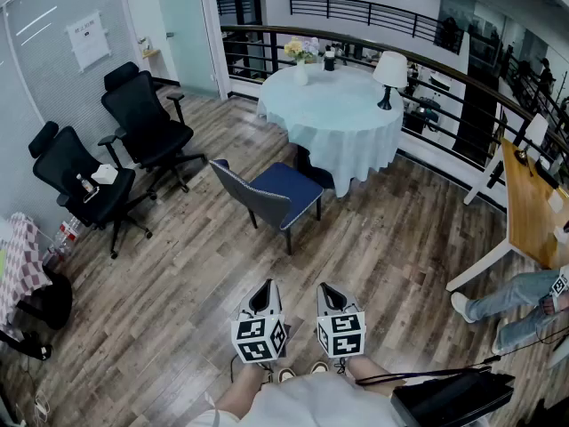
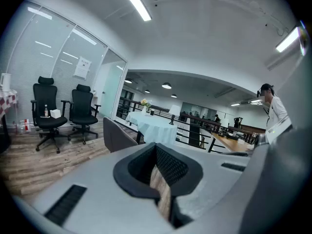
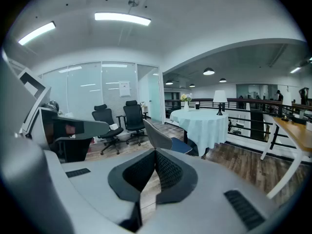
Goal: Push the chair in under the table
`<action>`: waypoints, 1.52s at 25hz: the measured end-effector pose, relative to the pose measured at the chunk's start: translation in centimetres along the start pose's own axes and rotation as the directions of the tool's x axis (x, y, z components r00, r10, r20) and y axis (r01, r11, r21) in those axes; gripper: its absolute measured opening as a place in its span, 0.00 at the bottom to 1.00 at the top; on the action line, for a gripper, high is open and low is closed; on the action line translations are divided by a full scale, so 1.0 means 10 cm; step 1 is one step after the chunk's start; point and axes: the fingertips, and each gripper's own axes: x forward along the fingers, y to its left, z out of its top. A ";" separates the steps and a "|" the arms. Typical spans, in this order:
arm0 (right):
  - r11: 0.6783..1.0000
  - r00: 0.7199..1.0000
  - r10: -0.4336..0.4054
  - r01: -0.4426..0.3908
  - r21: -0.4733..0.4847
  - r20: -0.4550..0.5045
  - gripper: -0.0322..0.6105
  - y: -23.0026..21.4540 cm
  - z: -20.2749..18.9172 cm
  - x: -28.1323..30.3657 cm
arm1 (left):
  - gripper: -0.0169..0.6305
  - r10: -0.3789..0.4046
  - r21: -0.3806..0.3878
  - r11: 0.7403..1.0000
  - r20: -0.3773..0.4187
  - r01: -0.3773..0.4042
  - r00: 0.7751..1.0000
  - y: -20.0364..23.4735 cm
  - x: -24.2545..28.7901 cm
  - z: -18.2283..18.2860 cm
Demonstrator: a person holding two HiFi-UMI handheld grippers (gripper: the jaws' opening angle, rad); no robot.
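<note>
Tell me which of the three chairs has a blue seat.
The legged chair by the round table; the other two are black office chairs.

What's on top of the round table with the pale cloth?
On the round table stand a vase of flowers, a small dark item too small to identify, and a white-shaded lamp. The cloth covers the tabletop itself and hides its legs.

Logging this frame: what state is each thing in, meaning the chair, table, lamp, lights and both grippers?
blue chair: pulled out, clear of the table, untouched.
round table: covered by a pale cloth.
lamp: upright on the table; lit or not, cannot tell.
ceiling light: on.
left gripper: shut, empty.
right gripper: shut, empty.
</note>
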 end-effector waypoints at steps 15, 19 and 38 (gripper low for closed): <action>0.999 1.000 -0.011 0.012 0.034 -0.020 0.08 0.17 -0.08 0.10 | 0.03 -0.011 0.005 1.000 -0.007 0.011 1.000 0.20 -0.04 -0.01; 0.999 0.999 -0.023 0.025 0.046 -0.033 0.08 0.24 -0.11 0.14 | 0.03 -0.037 0.004 0.999 -0.033 0.037 0.999 0.29 -0.06 -0.06; 0.997 0.995 -0.029 0.035 0.069 -0.091 0.08 -0.11 -0.09 0.78 | 0.03 -0.061 0.013 0.998 -0.082 0.063 0.995 0.47 0.71 -0.02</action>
